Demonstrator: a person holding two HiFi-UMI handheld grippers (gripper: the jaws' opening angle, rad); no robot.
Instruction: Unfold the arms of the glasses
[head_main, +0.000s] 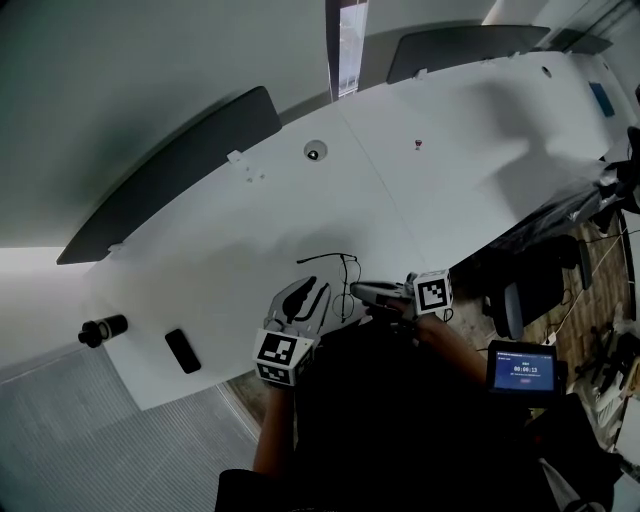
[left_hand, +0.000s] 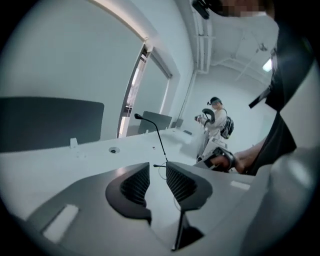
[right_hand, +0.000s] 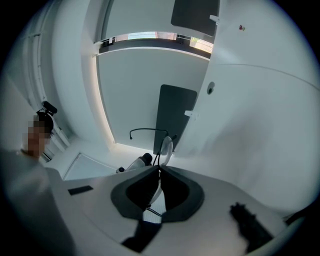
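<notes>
The thin black-framed glasses (head_main: 328, 258) are at the near edge of the white table (head_main: 420, 200), with one arm swung out. My right gripper (head_main: 358, 290) is shut on the frame. In the right gripper view a lens (right_hand: 166, 146) stands up just past the pinched jaws (right_hand: 159, 172), and the curved arm (right_hand: 147, 130) reaches left. My left gripper (head_main: 312, 293) sits just left of the glasses, open. In the left gripper view the jaws (left_hand: 157, 170) stand apart with nothing pressed between them. The slim arm (left_hand: 159, 136) rises beyond the gap.
A black cylinder (head_main: 102, 329) and a flat black slab (head_main: 182, 350) lie near the table's left corner. Dark partitions (head_main: 170, 170) line the far edge, and a cable port (head_main: 316, 151) sits mid-table. A small screen (head_main: 521, 369) stands at right. Another person (left_hand: 216, 120) stands far off.
</notes>
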